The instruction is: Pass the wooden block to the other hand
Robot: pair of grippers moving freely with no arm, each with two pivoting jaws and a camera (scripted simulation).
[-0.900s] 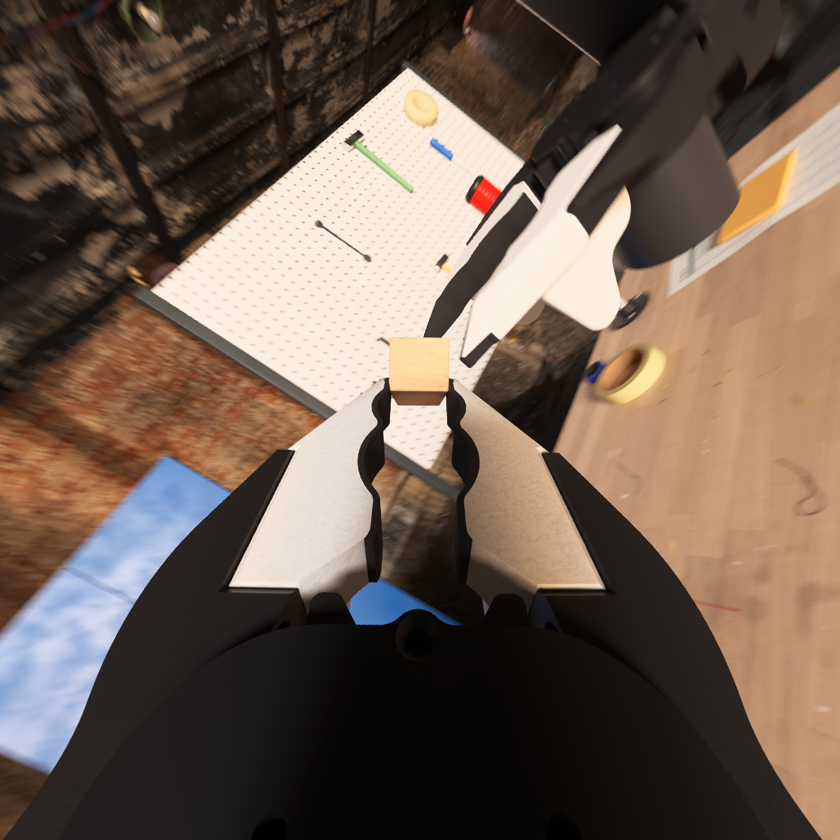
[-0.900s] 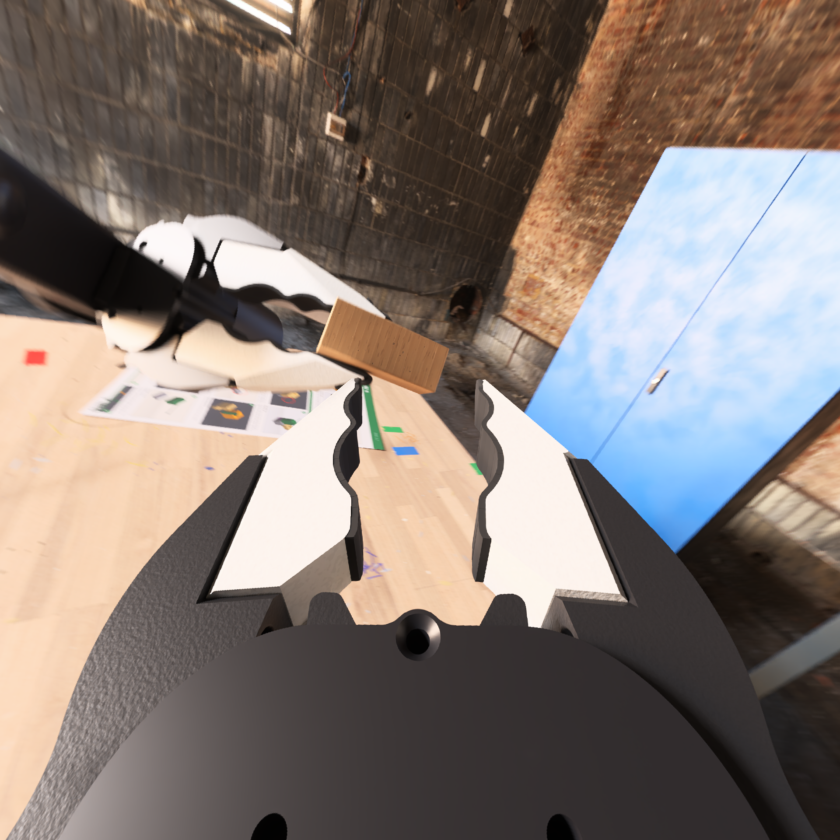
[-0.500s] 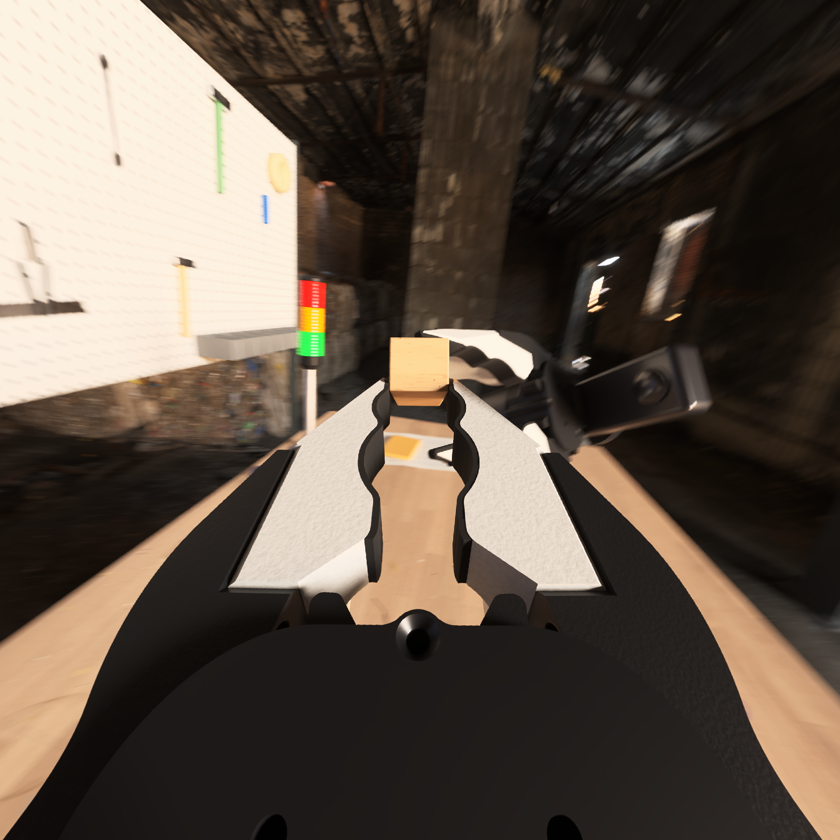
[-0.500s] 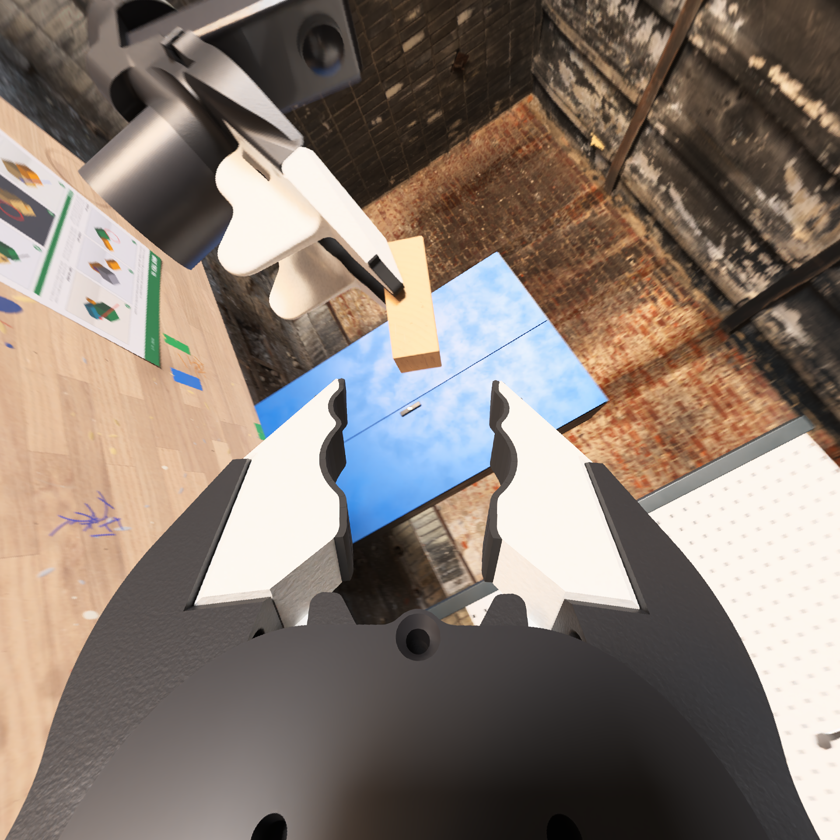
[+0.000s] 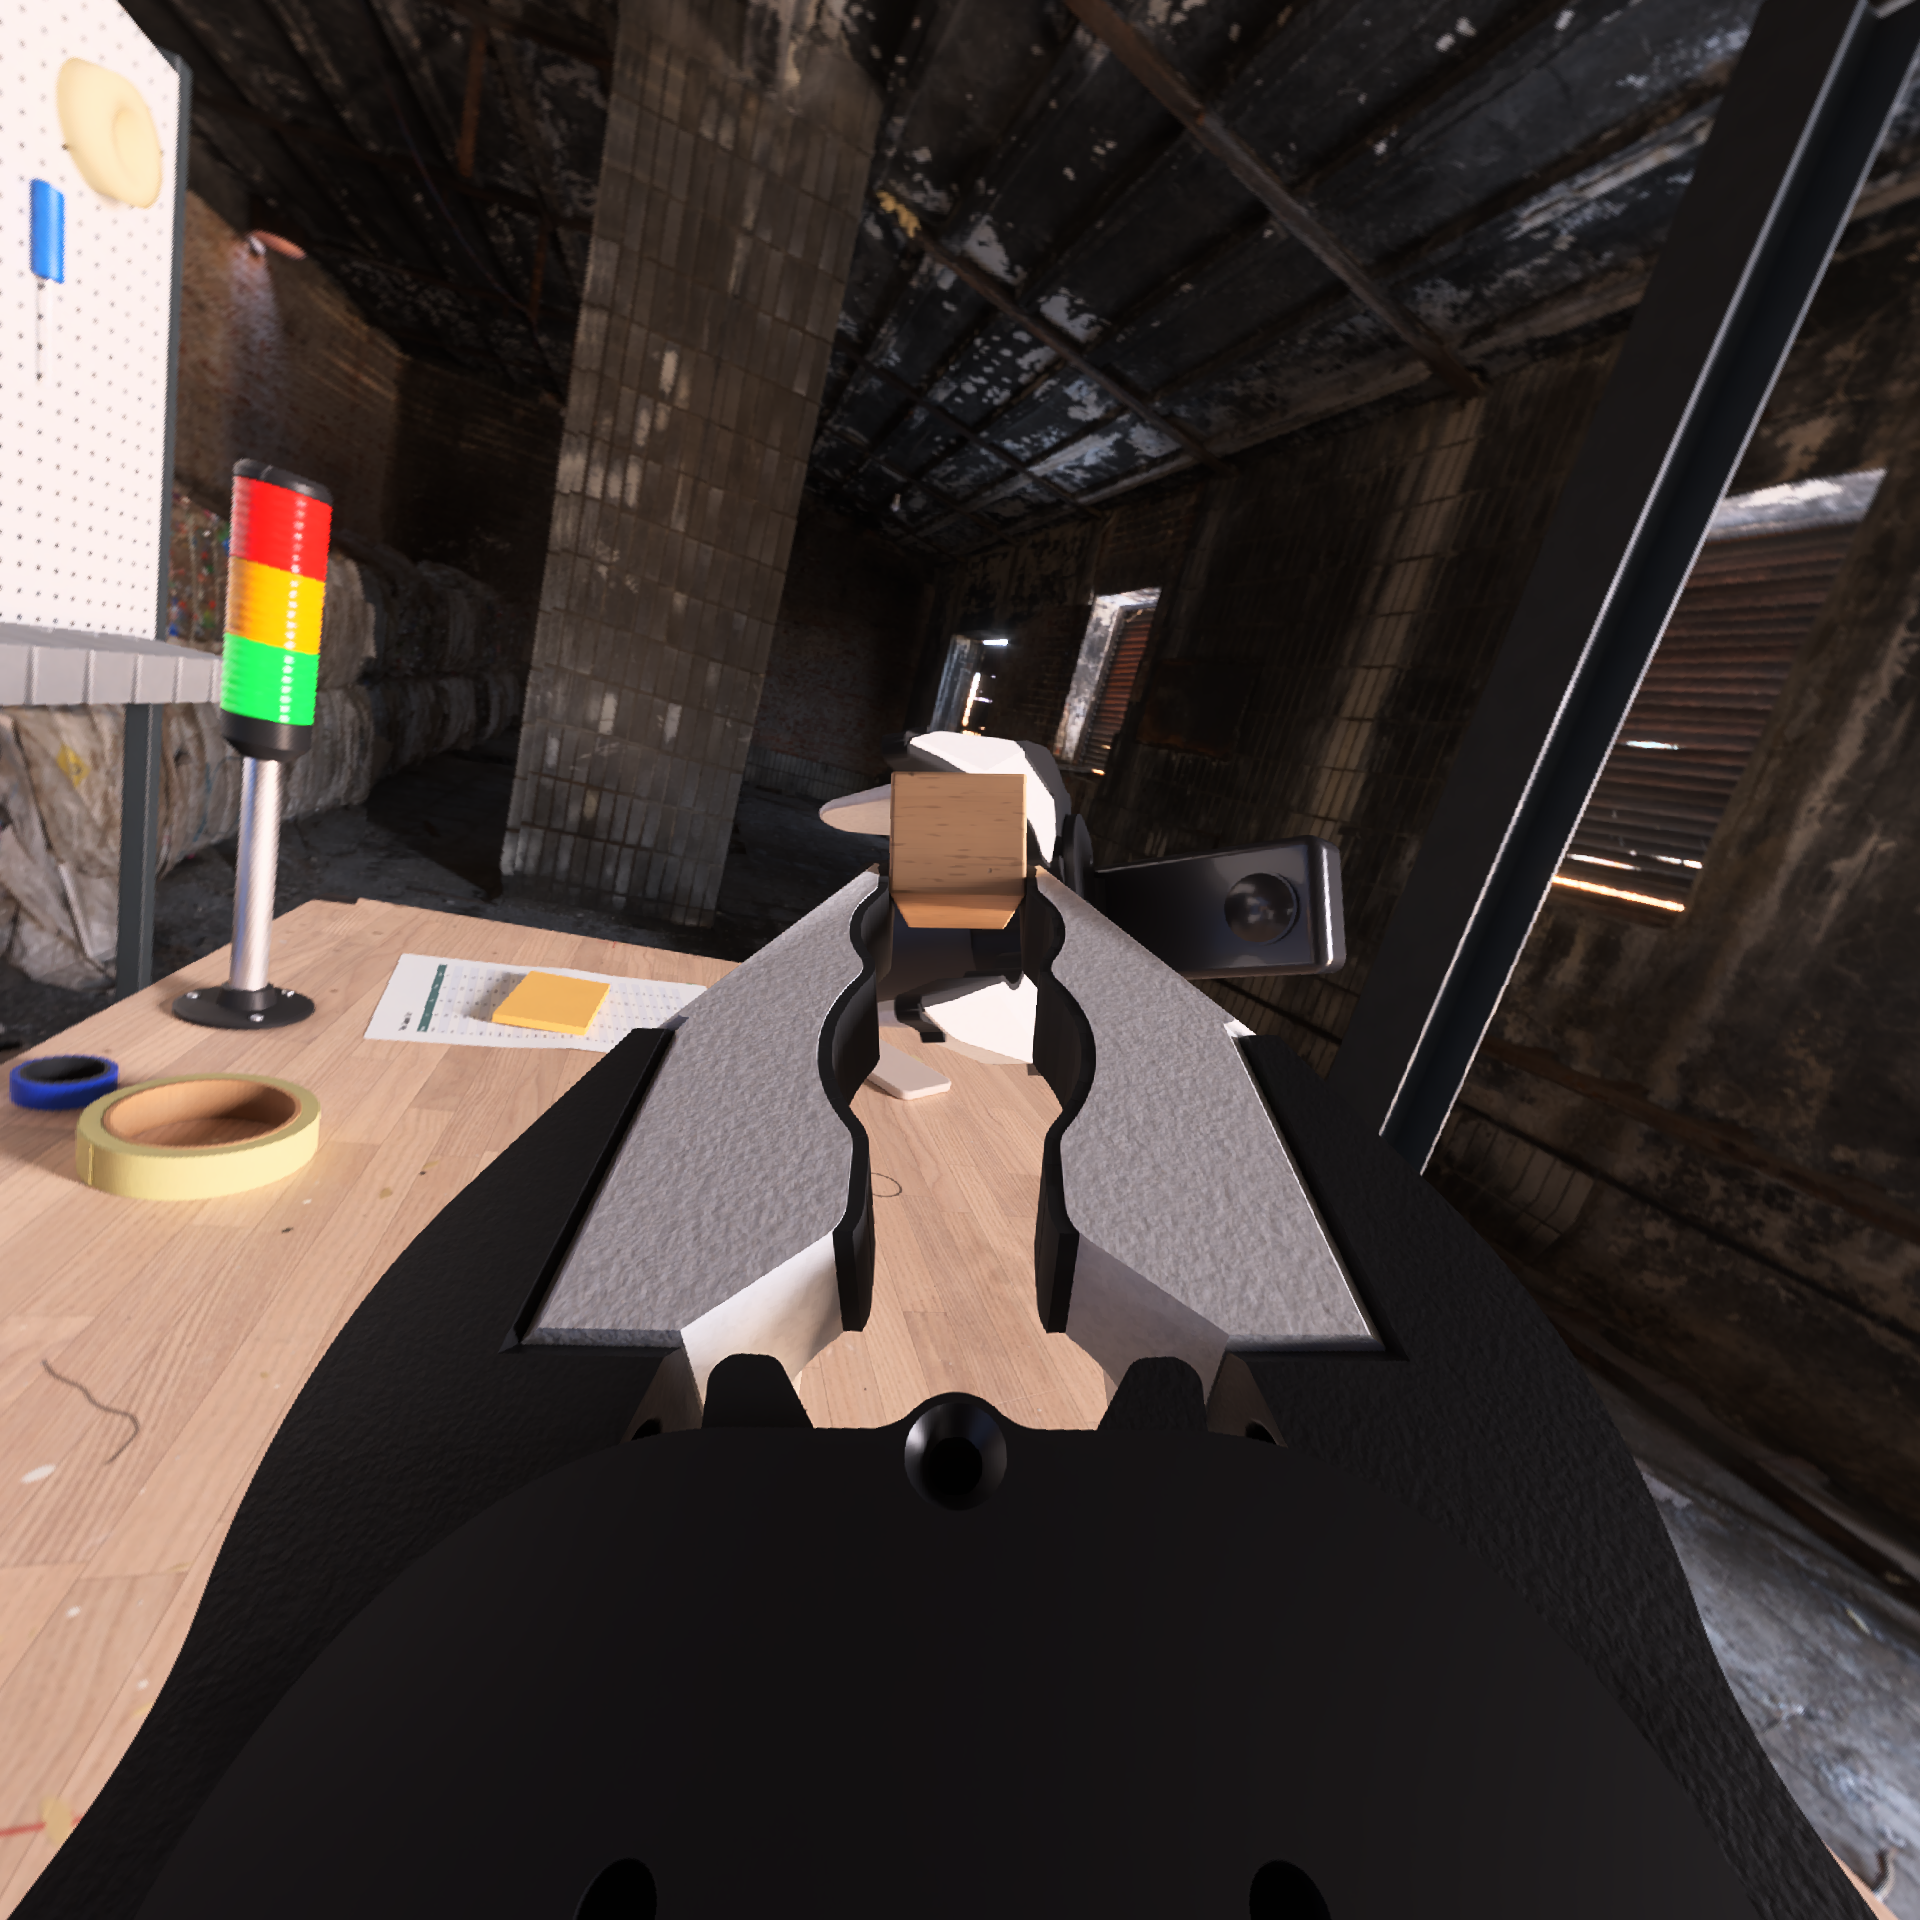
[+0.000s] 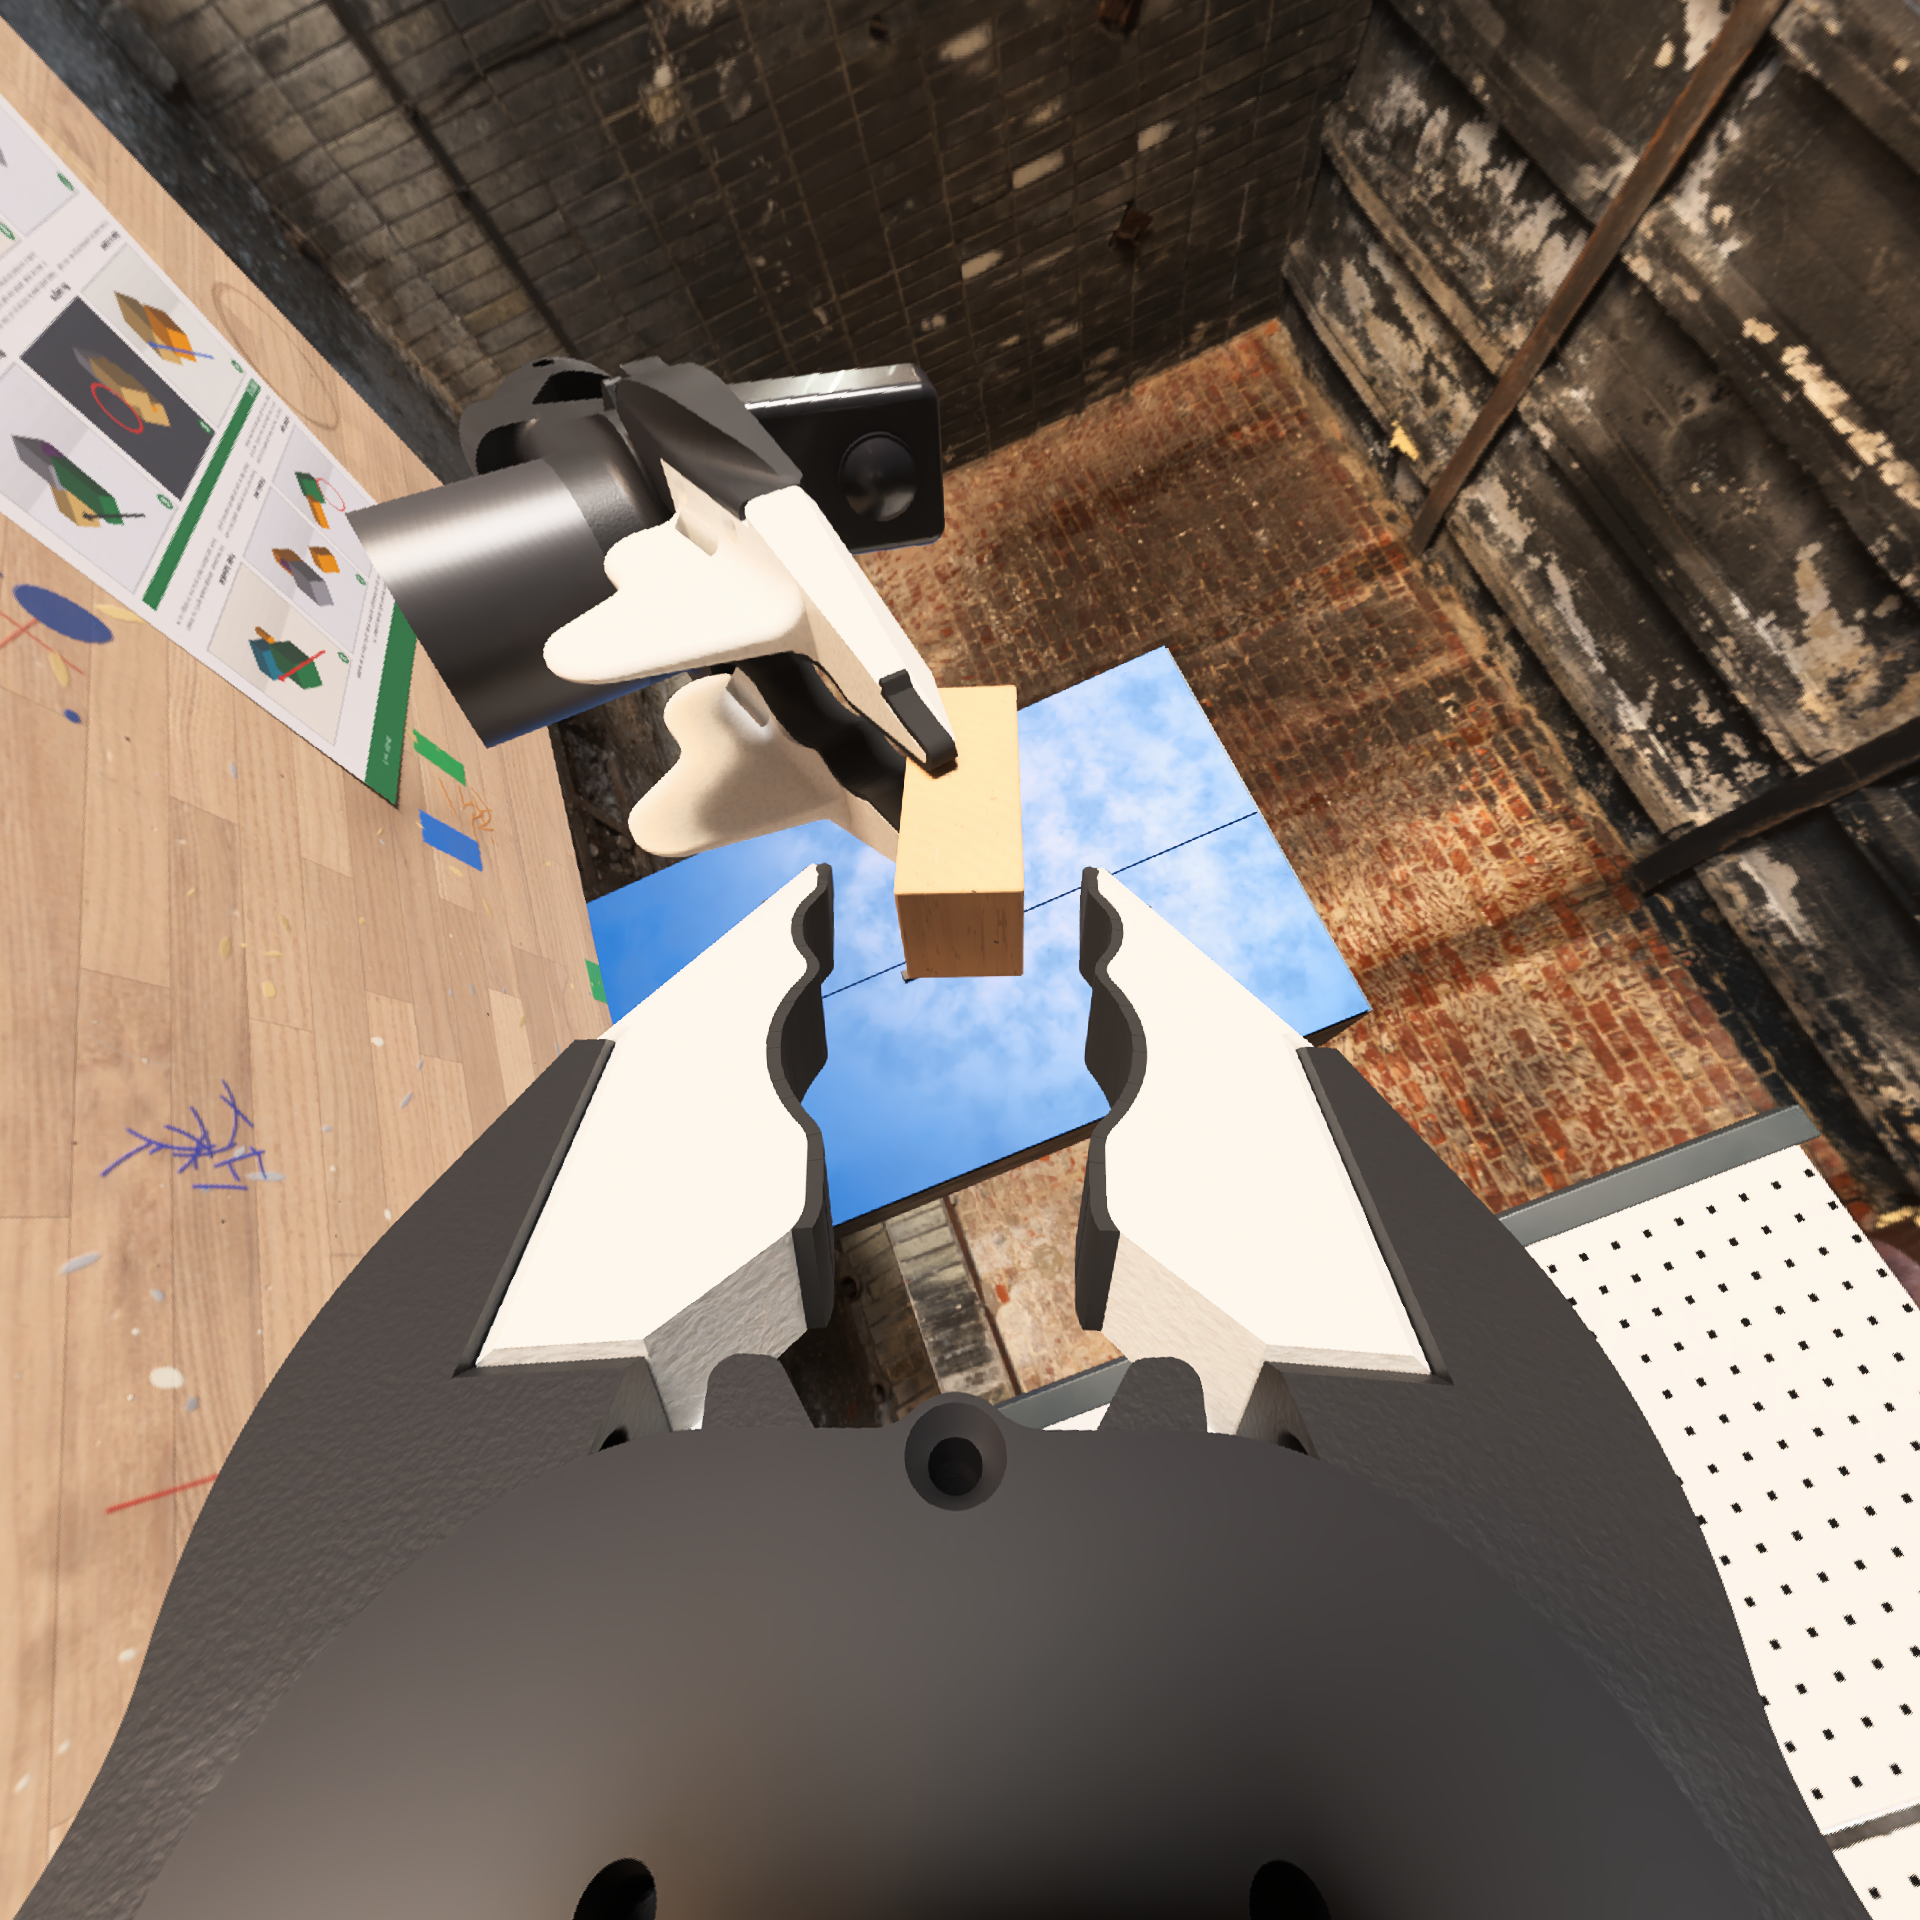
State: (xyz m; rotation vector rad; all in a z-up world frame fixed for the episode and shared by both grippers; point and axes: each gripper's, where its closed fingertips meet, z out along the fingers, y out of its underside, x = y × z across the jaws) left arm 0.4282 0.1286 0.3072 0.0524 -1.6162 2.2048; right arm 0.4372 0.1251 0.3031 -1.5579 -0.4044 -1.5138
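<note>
The wooden block (image 5: 957, 847) is a pale oblong bar held in the air above the workbench. My left gripper (image 5: 957, 902) is shut on one end of it. In the right wrist view the block (image 6: 961, 831) points its free end toward my right gripper (image 6: 956, 894), which is open. That free end sits between the open fingertips without touching either. The left gripper (image 6: 914, 748) shows beyond it in the right wrist view, clamped on the far end. The right gripper (image 5: 1039, 821) shows mostly hidden behind the block in the left wrist view.
The wooden workbench (image 5: 312, 1299) carries a yellow tape roll (image 5: 197, 1135), a blue tape roll (image 5: 62, 1081), a signal tower lamp (image 5: 272, 727), and a yellow pad (image 5: 551, 1003) on a printed sheet. An instruction sheet (image 6: 177, 447) and a white pegboard (image 6: 1745, 1455) also show.
Both grippers have turned and closed on each other. The block's free end, earlier ahead of the right fingertips, now sits between them. The left gripper still holds the block.
</note>
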